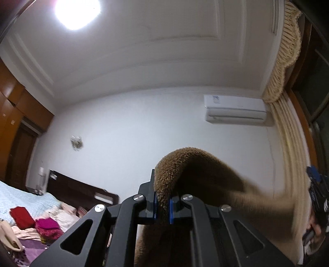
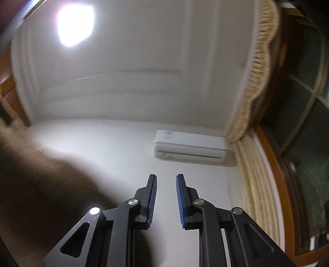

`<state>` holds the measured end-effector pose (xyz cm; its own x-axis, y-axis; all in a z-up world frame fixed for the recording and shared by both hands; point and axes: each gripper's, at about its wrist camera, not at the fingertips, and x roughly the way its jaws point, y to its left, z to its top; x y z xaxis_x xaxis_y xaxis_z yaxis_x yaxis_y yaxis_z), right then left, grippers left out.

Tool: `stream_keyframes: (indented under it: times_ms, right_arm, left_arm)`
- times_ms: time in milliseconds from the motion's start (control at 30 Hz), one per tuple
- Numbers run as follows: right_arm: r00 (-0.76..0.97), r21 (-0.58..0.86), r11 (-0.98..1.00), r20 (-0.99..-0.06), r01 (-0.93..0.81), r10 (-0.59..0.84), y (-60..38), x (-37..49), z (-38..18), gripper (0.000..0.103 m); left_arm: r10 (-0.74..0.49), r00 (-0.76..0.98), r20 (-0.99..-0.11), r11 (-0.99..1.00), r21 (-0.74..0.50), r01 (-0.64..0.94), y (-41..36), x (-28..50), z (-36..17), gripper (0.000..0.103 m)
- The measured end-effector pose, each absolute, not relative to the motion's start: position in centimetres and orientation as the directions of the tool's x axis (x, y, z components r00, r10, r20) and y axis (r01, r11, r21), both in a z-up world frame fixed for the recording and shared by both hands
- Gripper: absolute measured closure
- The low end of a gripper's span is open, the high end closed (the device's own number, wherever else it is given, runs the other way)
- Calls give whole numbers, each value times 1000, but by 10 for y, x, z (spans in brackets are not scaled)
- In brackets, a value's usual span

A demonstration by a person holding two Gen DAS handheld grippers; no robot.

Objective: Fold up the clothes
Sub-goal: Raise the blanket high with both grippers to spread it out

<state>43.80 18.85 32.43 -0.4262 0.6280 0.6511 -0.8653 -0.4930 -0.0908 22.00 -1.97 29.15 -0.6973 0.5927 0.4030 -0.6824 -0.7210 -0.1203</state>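
Tilted upward toward wall and ceiling, left gripper (image 1: 162, 202) clamped on a fold of brown fleece garment (image 1: 185, 168), raised above the bed (image 1: 24, 197) with folded clothes (image 1: 33, 221) at far left. Fleece arching over the pads, trailing blurred to the right. Open wall ahead below the air conditioner (image 1: 234, 111). Right gripper (image 2: 166, 200) likewise angled up, jaws apart, holding nothing; blurred brown fleece to its left, curtain (image 2: 250, 180) near on the right.

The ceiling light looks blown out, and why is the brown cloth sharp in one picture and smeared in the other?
Left wrist view: the ceiling light glares white; the brown garment is crisp at the fingers, smeared rightward. Right wrist view: the garment is pure motion blur.
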Motion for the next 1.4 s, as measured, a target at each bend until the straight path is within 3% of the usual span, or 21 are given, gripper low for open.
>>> stream_keyframes:
  times_ms: [133, 233, 300, 333, 367, 567, 733, 833, 967, 1400]
  right_arm:
    - [-567, -110, -615, 538, -781, 624, 204, 445, 323, 82]
    - [-735, -170, -736, 369, -655, 569, 218, 426, 298, 80]
    - [-830, -179, -818, 242, -547, 502, 227, 410, 274, 58]
    - [-865, -177, -850, 186, -496, 466, 230, 401, 261, 24]
    - [-891, -170, -875, 138, -452, 433, 232, 391, 245, 12]
    - [-973, -62, -984, -153, -165, 172, 246, 329, 166, 12]
    - [-927, 120, -986, -341, 119, -154, 268, 280, 106, 12]
    - [-847, 311, -906, -361, 286, -391, 289, 256, 70, 12]
    - [-748, 488, -770, -302, 412, -592, 299, 244, 32, 12]
    - [-441, 737, -392, -142, 551, -886, 287, 155, -10, 12]
  left_arm:
    - [624, -695, 358, -727, -61, -684, -7, 222, 287, 94]
    - [624, -701, 345, -748, 3, -664, 5, 228, 281, 94]
    - [626, -699, 346, -751, 27, -659, 6, 232, 282, 94]
    - [628, -695, 350, -749, 29, -662, 3, 233, 284, 94]
    - [633, -688, 355, -744, 36, -667, -1, 236, 285, 94]
    - [660, -649, 377, -719, 68, -692, -23, 252, 295, 94]
    - [667, -644, 374, -710, 59, -701, -37, 255, 305, 94]
    - [668, -645, 370, -708, 49, -705, -41, 253, 310, 94]
    - [674, -642, 365, -700, 38, -713, -43, 252, 313, 94]
    - [692, -616, 376, -669, 14, -743, -53, 255, 327, 94]
